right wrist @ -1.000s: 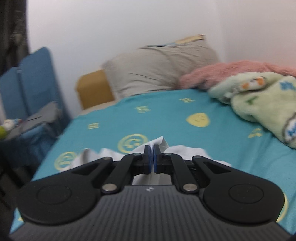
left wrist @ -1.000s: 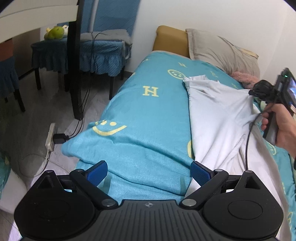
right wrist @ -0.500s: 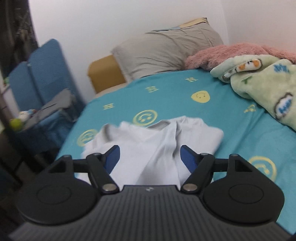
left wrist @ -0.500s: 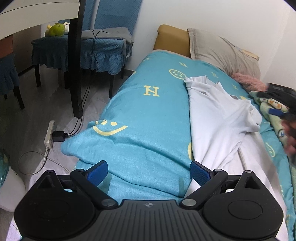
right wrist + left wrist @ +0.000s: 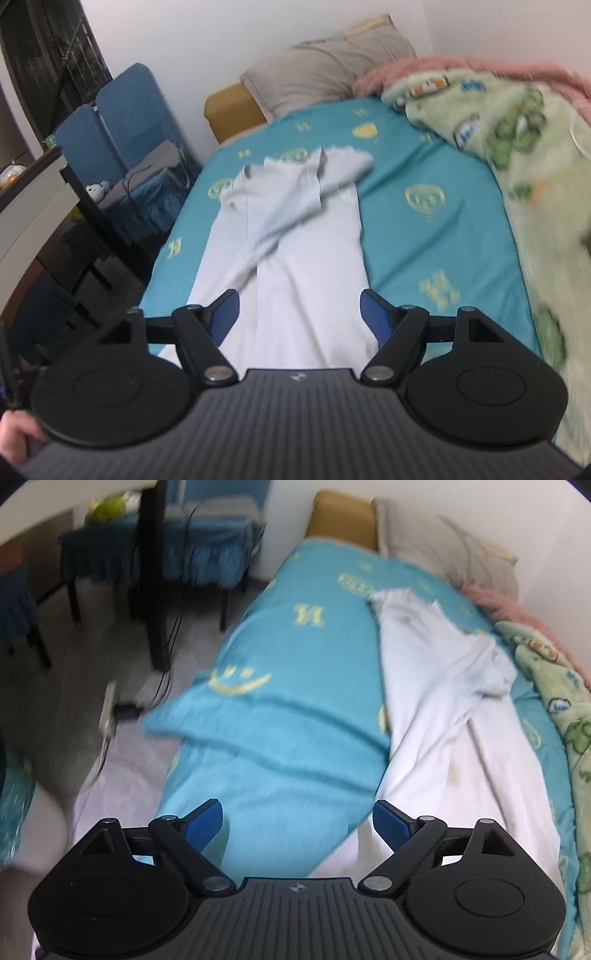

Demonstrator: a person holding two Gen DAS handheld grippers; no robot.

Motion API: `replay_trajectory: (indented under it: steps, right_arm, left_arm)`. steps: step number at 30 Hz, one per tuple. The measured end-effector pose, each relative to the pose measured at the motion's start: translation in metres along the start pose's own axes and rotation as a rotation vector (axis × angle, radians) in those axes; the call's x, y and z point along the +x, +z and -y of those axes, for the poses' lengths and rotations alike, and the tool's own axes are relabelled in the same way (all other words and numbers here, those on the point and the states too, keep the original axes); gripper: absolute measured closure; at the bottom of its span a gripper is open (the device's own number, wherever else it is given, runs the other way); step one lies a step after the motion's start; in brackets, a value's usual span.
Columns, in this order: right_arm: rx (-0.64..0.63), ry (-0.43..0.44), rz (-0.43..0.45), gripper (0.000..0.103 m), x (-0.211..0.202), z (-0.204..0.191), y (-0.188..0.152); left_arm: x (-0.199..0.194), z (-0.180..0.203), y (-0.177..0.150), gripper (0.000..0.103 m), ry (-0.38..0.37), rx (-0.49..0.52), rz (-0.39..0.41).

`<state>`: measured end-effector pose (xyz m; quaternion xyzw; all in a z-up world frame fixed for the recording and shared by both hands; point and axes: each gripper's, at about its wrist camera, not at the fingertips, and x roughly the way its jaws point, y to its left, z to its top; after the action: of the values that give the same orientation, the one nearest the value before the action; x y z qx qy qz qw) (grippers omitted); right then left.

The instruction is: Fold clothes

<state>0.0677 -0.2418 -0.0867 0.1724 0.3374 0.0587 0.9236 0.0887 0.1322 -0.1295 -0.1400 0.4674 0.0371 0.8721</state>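
The shirt lies lengthwise on the sheet, collar toward the pillow, hem nearest the cameras. One sleeve is already folded diagonally across the chest; the far sleeve lies bunched near the collar.

Left gripper: jaws apart, empty, above the sheet just beside the shirt's left edge. Right gripper: jaws apart, empty, straddling the hem region without contact.

Handling, as judged: the shirt is light, thin and limp. It will drape, crease and drag if pulled by one point. Grip doubled edges or seams, preferably hem corners or shoulder seams, one gripper on each. The sheet looks soft and slightly napped, so the pads could pinch it along with the shirt. A fleece blanket lies bunched to the right
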Motion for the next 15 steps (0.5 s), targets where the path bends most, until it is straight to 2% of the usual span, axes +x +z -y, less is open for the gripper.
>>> replay_trajectory:
  steps: [5,9,11,13,15]
  right_arm:
    - [0.062,-0.009,0.006,0.029,-0.012,0.015,-0.013]
    - [0.103,-0.012,0.005,0.029,-0.015,0.027,-0.016]
    - [0.129,0.003,-0.001,0.029,-0.015,0.032,-0.017]
    - [0.153,0.020,-0.007,0.029,-0.016,0.036,-0.018]
    - [0.171,0.035,-0.010,0.029,-0.016,0.038,-0.018]
  left_arm:
    - [-0.006,-0.029,-0.008,0.025,-0.009,-0.155,-0.116]
    - [-0.008,-0.039,-0.013,0.035,-0.034,-0.246,-0.238]
    - [-0.017,-0.035,-0.017,0.036,-0.039,-0.232,-0.249]
    - [-0.027,-0.027,-0.021,0.042,0.008,-0.177,-0.248]
    - [-0.034,-0.018,-0.026,0.056,0.068,-0.125,-0.257]
